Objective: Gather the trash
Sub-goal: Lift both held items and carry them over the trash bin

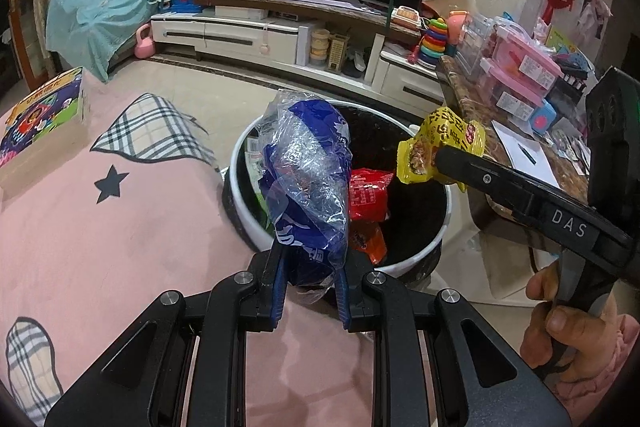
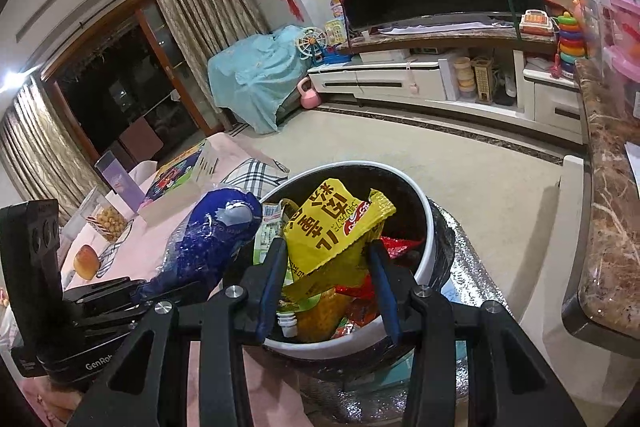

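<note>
Over the white bin, the left claw is clamped on a blue wrapper, the right claw on a yellow packet

Warm indoor light, ceiling lamps glaring upper left, edges bent and dark-cornered.

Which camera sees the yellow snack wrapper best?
The right wrist view: the yellow wrapper fills the middle, flat-on between the right gripper fingers, its printing clear, above the trash bin. The left wrist view shows it smaller, off to the side, crumpled at that gripper's tip, partly hidden by the finger.
</note>
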The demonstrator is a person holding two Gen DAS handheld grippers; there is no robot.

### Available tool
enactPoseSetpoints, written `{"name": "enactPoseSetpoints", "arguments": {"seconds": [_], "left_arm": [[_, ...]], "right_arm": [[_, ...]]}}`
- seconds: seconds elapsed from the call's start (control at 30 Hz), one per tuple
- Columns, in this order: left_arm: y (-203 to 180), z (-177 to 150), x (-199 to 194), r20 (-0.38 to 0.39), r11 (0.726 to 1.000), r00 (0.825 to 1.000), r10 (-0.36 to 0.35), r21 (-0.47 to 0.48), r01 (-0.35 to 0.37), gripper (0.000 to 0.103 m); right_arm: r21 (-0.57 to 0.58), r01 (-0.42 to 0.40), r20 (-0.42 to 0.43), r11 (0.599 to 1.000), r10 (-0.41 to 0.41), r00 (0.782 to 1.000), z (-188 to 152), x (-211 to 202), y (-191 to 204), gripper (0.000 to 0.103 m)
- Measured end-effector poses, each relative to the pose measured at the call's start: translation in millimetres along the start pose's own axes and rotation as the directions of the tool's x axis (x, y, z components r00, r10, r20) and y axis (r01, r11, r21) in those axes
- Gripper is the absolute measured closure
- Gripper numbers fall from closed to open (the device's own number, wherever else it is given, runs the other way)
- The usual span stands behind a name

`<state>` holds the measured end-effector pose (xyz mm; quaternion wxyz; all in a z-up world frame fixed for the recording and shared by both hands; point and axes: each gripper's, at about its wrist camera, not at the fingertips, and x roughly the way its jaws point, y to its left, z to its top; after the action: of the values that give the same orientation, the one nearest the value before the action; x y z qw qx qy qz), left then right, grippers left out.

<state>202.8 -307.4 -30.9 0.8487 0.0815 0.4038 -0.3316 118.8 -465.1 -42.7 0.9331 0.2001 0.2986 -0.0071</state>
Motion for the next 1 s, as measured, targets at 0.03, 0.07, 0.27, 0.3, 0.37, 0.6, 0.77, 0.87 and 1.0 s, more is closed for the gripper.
{"name": "enactPoseSetpoints", "arguments": {"seconds": [0.03, 0.07, 0.27, 0.3, 0.37, 0.6, 0.77, 0.87, 1.0], "left_arm": [[-1.0, 1.1, 1.0, 0.0, 1.0, 1.0, 0.001, 0.002, -0.001, 0.084], [-1.5, 1.8, 1.6, 0.0, 1.0, 1.0, 0.002, 0.004, -0.002, 0.084], [-1.5, 4.7, 8.0, -0.01, 1.0, 1.0, 0.008, 0.004, -0.008, 0.084], [-1.0, 5.4, 9.4, -0.014, 1.0, 1.0, 0.006, 0.001, -0.006, 0.084], [-1.5, 6.5, 11.8, -0.019, 1.0, 1.0, 0.002, 0.002, -0.002, 0.084], [-4.6, 11.7, 23.5, -0.046, 1.0, 0.999, -0.004, 0.019, 0.005, 0.084], [-5.0, 13.1, 26.6, -0.054, 1.0, 0.999, -0.003, 0.02, 0.004, 0.084], [-5.0, 13.3, 27.7, -0.057, 1.0, 0.998, -0.002, 0.024, 0.003, 0.084], [-5.6, 13.5, 29.6, -0.063, 1.0, 0.998, -0.002, 0.027, 0.004, 0.084]], "right_arm": [[-0.001, 0.0, -0.001, 1.0, 0.0, 1.0, 1.1, 0.7, -1.3, 0.06], [-0.002, 0.002, -0.002, 1.0, -0.002, 1.0, 2.3, 0.9, -2.1, 0.06], [-0.006, 0.012, -0.02, 1.0, -0.012, 1.0, 5.7, 5.8, -7.2, 0.06], [-0.006, 0.013, -0.023, 1.0, -0.013, 1.0, 6.2, 6.5, -7.8, 0.06], [-0.002, 0.011, -0.027, 1.0, -0.011, 1.0, 6.1, 8.0, -8.9, 0.06], [-0.002, 0.017, -0.034, 1.0, -0.017, 0.999, 7.7, 10.2, -9.6, 0.06], [-0.006, 0.018, -0.044, 1.0, -0.018, 0.999, 8.0, 11.5, -12.4, 0.06], [-0.011, 0.018, -0.046, 1.0, -0.018, 0.999, 8.9, 11.5, -12.9, 0.059], [-0.015, 0.019, -0.055, 1.0, -0.02, 0.998, 10.1, 14.3, -12.1, 0.059]]}}
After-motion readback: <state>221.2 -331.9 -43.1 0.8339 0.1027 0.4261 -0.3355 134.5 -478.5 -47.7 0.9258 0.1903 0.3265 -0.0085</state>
